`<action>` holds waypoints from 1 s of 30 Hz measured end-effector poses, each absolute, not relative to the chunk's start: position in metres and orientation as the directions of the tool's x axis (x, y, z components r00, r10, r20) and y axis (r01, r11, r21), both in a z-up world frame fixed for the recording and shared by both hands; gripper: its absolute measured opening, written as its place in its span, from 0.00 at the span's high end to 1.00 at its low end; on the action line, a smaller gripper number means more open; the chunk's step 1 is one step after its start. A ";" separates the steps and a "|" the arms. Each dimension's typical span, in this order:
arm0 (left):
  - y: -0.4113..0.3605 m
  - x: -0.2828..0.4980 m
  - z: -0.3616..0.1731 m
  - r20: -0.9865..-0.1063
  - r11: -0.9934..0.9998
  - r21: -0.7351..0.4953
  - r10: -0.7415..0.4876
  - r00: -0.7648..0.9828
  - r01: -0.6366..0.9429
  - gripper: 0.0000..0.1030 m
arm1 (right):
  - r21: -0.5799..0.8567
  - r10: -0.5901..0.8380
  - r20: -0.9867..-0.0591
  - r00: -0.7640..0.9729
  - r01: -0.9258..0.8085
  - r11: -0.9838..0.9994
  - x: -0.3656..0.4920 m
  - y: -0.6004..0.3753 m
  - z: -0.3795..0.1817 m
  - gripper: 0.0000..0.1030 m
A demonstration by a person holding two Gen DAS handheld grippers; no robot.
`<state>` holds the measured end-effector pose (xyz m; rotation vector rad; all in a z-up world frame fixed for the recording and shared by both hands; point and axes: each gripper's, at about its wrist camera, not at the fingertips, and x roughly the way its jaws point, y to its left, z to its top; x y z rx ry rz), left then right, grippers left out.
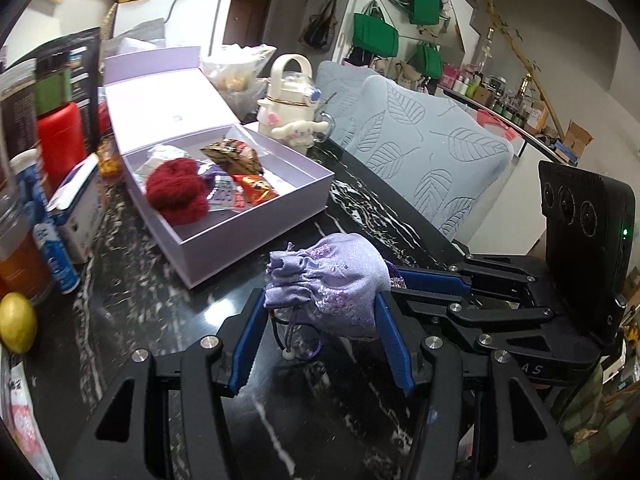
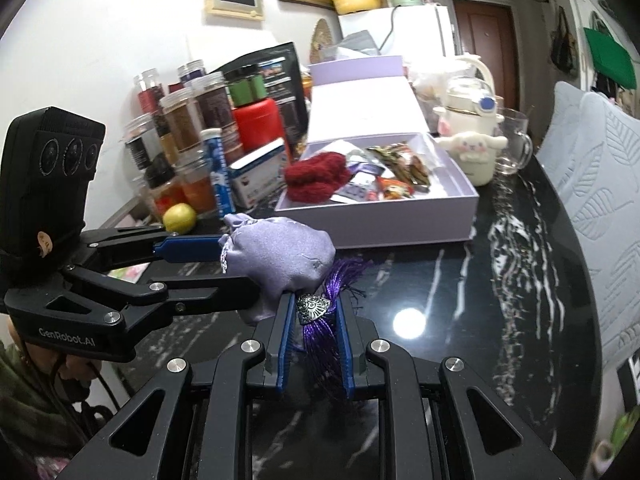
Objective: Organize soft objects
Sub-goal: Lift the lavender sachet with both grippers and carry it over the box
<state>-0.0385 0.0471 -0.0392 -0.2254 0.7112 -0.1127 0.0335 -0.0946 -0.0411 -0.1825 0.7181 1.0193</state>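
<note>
A lilac drawstring pouch (image 1: 328, 284) hangs above the black marble table, held from both sides. My left gripper (image 1: 320, 308) is shut on the pouch's body, its blue pads pressed into the fabric. My right gripper (image 2: 313, 310) is shut on the pouch's purple tassel (image 2: 320, 344), just below a small silver charm (image 2: 313, 309). In the right wrist view the pouch (image 2: 280, 252) bulges between the two tools. Beyond it lies an open lilac box (image 1: 280, 216) holding a red knitted piece (image 1: 178, 192) and snack packets (image 1: 240, 160).
Jars, a red flask (image 1: 60, 140), a blue tube (image 1: 56, 260) and a lemon (image 1: 16, 322) crowd the left side. A cream plush-covered bottle (image 1: 290, 108) and a glass mug stand behind the box (image 2: 384, 220). Pale blue leaf-patterned chair backs (image 1: 432, 148) line the table's right edge.
</note>
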 end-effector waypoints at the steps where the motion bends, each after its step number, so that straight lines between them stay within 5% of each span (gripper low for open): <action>1: 0.048 -0.042 -0.038 -0.632 0.970 -0.242 -0.175 0.755 0.021 0.47 | 0.183 0.716 -0.622 0.316 -0.831 0.525 0.030 -0.092 -0.040 0.81; 30: 0.089 -0.039 -0.003 -0.580 0.977 -0.211 -0.139 0.803 0.016 0.47 | 0.152 0.735 -0.593 0.328 -0.851 0.502 0.027 -0.050 -0.008 0.81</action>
